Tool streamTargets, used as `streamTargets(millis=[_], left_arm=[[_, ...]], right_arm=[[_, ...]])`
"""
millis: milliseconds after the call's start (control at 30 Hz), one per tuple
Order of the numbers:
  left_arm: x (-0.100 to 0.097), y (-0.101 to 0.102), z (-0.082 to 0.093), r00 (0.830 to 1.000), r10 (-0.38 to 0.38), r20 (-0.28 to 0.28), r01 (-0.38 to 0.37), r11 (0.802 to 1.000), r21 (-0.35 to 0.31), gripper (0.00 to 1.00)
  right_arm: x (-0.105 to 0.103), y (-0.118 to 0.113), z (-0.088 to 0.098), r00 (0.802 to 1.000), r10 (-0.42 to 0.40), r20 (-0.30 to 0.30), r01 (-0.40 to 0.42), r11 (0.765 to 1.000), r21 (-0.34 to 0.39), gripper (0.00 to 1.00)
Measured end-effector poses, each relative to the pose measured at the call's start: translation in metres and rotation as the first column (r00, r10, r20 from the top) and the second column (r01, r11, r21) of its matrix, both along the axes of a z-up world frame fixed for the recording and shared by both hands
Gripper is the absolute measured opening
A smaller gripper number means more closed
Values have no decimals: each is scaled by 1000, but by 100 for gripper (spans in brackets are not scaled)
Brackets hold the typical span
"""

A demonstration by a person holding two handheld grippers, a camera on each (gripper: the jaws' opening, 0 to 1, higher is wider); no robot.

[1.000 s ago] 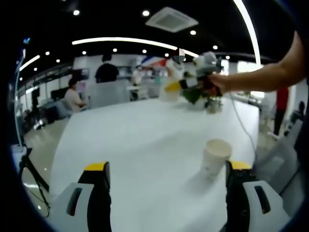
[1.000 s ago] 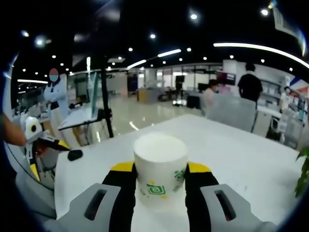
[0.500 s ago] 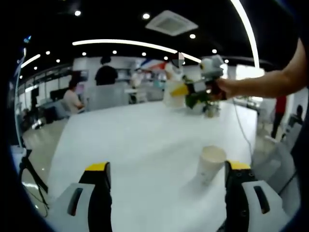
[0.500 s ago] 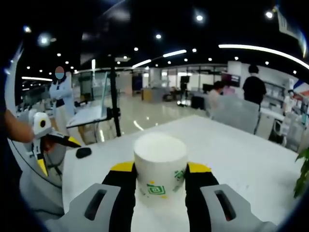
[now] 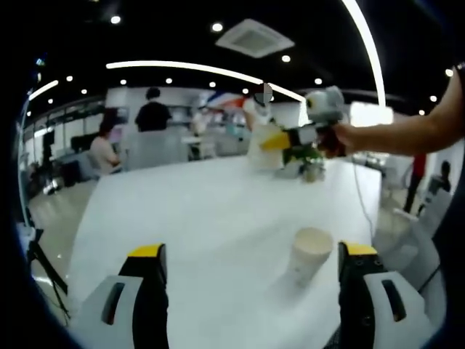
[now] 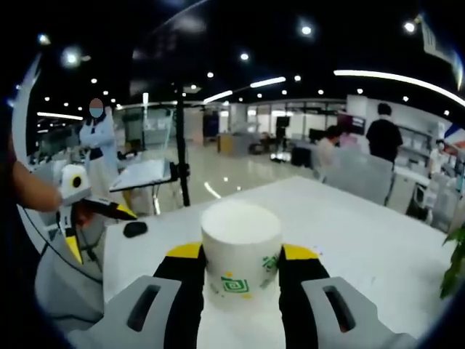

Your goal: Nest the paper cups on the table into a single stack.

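A white paper cup stands upright on the white table, just inside the right jaw of my left gripper, whose jaws are wide apart and hold nothing. A person's hand holds my right gripper up over the table's far side, with a second paper cup in it. In the right gripper view, that gripper is shut on the cup, which is white with a green print. My left gripper comes in from the left there, open.
A potted plant stands near the table's far end, and its leaves show at the right. A small dark object lies on the table near the left gripper. A tripod pole and several people are beyond the table.
The left view has shifted, so the standing cup now sits a little further left, inside the right jaw. The right gripper still holds its cup aloft, and its view has shifted slightly.
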State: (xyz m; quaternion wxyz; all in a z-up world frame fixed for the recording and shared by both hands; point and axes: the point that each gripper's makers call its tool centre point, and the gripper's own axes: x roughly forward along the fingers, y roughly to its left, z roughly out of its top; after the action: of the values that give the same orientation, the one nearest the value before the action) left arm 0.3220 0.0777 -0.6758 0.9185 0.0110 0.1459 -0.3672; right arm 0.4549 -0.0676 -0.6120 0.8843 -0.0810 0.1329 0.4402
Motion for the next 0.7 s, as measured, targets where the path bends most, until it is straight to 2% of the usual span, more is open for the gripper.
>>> streamTargets(millis=[467,700], left_arm=[[1,-23,7,999,-43,18,43,999,-20,95],[-3,-35,6,998,-67,9,67,997,-35,94]], right_arm=[[-36,10,1,999,34,-2,-34,999,28,37],[-52,14,4,999,51,-3,-51,998,49,37]])
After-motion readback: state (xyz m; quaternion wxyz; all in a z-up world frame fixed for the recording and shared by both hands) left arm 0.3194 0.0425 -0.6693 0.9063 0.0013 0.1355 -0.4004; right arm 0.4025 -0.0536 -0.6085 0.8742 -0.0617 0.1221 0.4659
